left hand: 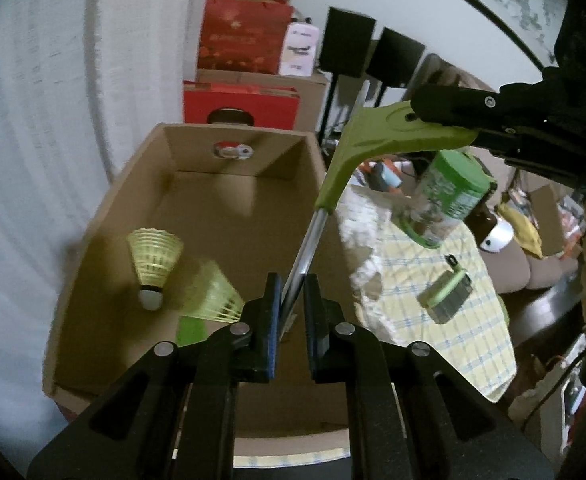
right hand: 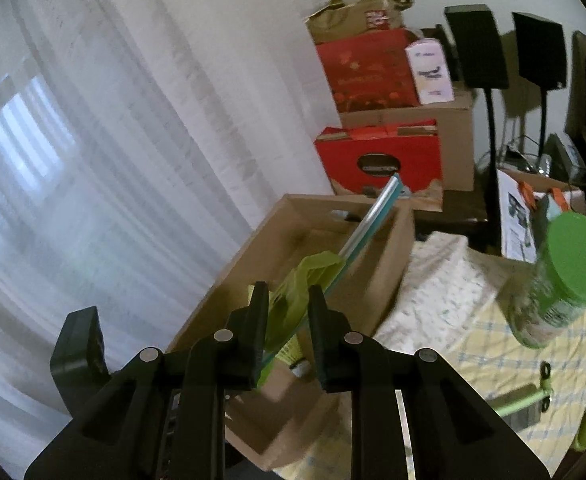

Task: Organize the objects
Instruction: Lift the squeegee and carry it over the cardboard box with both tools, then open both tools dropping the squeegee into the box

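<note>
Green plastic and bright metal make up the long-handled tool (left hand: 333,184) now in transit: a lime-green angled handle on a slim silver shaft. The left gripper (left hand: 292,292) has its fingers clenched on the lower end of the shaft, at the bottom centre of the left wrist view. The right gripper (left hand: 453,120) enters from the upper right of that view and grasps the green handle end. In the right wrist view the right gripper's fingers (right hand: 259,320) close on the green plastic, with the shaft running away toward the upper right.

The tool hangs above the open brown cardboard box (left hand: 93,248), which fills the centre left of the left wrist view and already holds two yellow shuttlecocks (left hand: 155,256). A green-lidded clear jar (left hand: 441,196) and a small green-trimmed container (left hand: 447,294) remain on the yellow checked surface (left hand: 461,340) to the right.

Step in hand, as judged: two-handed carry of the tool to the box. The next move calls for lowering both ends together, laying the shaft along the box length clear of the shuttlecocks, then releasing both sets of fingers.
</note>
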`<action>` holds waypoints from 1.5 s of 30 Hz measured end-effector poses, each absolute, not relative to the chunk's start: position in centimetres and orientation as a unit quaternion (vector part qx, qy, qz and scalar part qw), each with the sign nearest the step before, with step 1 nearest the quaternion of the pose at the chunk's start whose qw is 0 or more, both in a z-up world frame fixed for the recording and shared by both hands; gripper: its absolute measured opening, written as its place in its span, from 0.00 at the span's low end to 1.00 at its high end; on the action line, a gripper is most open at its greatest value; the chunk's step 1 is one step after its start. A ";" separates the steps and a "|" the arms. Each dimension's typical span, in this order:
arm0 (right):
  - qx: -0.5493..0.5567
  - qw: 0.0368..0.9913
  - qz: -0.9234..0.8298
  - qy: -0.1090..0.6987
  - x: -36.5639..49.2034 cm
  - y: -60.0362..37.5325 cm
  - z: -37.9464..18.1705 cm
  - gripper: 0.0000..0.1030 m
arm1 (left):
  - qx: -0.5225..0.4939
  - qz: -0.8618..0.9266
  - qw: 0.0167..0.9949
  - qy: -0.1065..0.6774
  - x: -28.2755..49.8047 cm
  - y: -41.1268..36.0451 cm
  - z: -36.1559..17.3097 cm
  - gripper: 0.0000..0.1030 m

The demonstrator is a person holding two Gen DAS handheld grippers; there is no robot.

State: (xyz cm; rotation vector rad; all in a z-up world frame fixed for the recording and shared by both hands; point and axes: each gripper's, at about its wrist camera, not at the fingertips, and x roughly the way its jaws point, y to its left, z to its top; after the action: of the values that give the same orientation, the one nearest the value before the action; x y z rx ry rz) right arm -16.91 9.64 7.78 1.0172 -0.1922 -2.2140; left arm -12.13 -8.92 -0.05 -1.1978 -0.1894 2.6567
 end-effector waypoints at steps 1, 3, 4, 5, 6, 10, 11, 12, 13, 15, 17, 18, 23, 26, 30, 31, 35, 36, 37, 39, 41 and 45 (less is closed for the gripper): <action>0.392 0.345 -0.850 -0.071 -17.2 8.9 7.8 0.19 | -0.408 0.904 0.107 -0.065 -12.2 -9.3 -0.1 0.10; 0.394 0.352 -0.846 -0.067 -17.6 7.6 7.6 0.19 | -0.408 0.905 0.097 -0.068 -12.4 -10.5 -0.2 0.10; 0.394 0.355 -0.845 -0.066 -17.7 7.2 7.5 0.19 | -0.408 0.906 0.093 -0.069 -12.5 -11.0 -0.3 0.10; 0.395 0.358 -0.843 -0.066 -17.9 6.6 7.4 0.19 | -0.408 0.906 0.088 -0.069 -12.6 -11.5 -0.3 0.10; 0.397 0.363 -0.841 -0.065 -18.2 5.9 7.2 0.19 | -0.408 0.906 0.084 -0.071 -12.5 -12.1 -0.4 0.10; 0.401 0.383 -0.830 -0.059 -18.8 3.2 6.3 0.19 | -0.410 0.907 0.061 -0.077 -12.6 -14.7 -0.9 0.10; 0.403 0.388 -0.827 -0.057 -19.0 2.5 6.0 0.19 | -0.411 0.907 0.055 -0.077 -12.6 -15.3 -1.1 0.10; 0.404 0.391 -0.825 -0.055 -19.2 2.0 5.7 0.19 | -0.412 0.907 0.048 -0.076 -12.7 -16.0 -1.2 0.10; 0.405 0.397 -0.822 -0.055 -19.3 1.4 5.4 0.19 | -0.413 0.906 0.043 -0.076 -12.7 -16.5 -1.4 0.10; 0.408 0.408 -0.815 -0.055 -19.7 0.2 4.7 0.19 | -0.416 0.906 0.032 -0.075 -12.7 -17.5 -1.7 0.10; 0.413 0.417 -0.808 -0.055 -19.9 -0.8 3.9 0.19 | -0.419 0.905 0.020 -0.071 -12.7 -18.4 -2.1 0.10; 0.415 0.421 -0.804 -0.055 -20.1 -1.3 3.6 0.19 | -0.420 0.905 0.015 -0.070 -12.7 -18.8 -2.4 0.10; 0.429 0.439 -0.788 -0.054 -20.7 -3.2 1.5 0.18 | -0.424 0.904 -0.008 -0.056 -12.6 -19.9 -3.3 0.05; 0.433 0.450 -0.779 -0.051 -20.8 -4.2 0.4 0.16 | -0.425 0.904 -0.012 -0.049 -12.6 -20.0 -3.7 0.01; 0.455 0.431 -0.779 -0.038 -21.3 -5.0 -1.1 0.15 | -0.437 0.899 -0.025 -0.031 -13.2 -19.7 -4.8 0.01; 0.458 0.430 -0.777 -0.040 -21.3 -4.9 -1.5 0.15 | -0.439 0.897 -0.023 -0.032 -13.2 -19.7 -5.0 0.01; 0.462 0.421 -0.780 -0.041 -21.1 -3.7 -1.8 0.15 | -0.443 0.895 -0.018 -0.041 -13.5 -19.7 -5.3 0.01; 0.463 0.417 -0.781 -0.040 -21.1 -3.3 -1.9 0.15 | -0.443 0.895 -0.017 -0.044 -13.5 -19.8 -5.2 0.02; 0.463 0.413 -0.783 -0.037 -21.1 -2.9 -2.0 0.15 | -0.443 0.895 -0.016 -0.049 -13.5 -19.9 -5.2 0.02; 0.465 0.404 -0.787 -0.030 -21.1 -2.1 -2.0 0.15 | -0.443 0.895 -0.015 -0.057 -13.6 -20.0 -4.9 0.02; 0.467 0.398 -0.789 -0.024 -20.8 -1.5 -2.0 0.15 | -0.441 0.895 -0.017 -0.065 -13.6 -20.2 -4.8 0.03; 0.467 0.381 -0.798 -0.006 -20.3 -0.5 -2.2 0.16 | -0.437 0.896 -0.021 -0.079 -13.7 -20.7 -4.4 0.17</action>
State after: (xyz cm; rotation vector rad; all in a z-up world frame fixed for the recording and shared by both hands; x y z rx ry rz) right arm -20.33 -0.47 -2.21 1.1922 -0.0154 -2.0364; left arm -13.66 -20.71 -4.40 -1.3929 -0.2517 2.8512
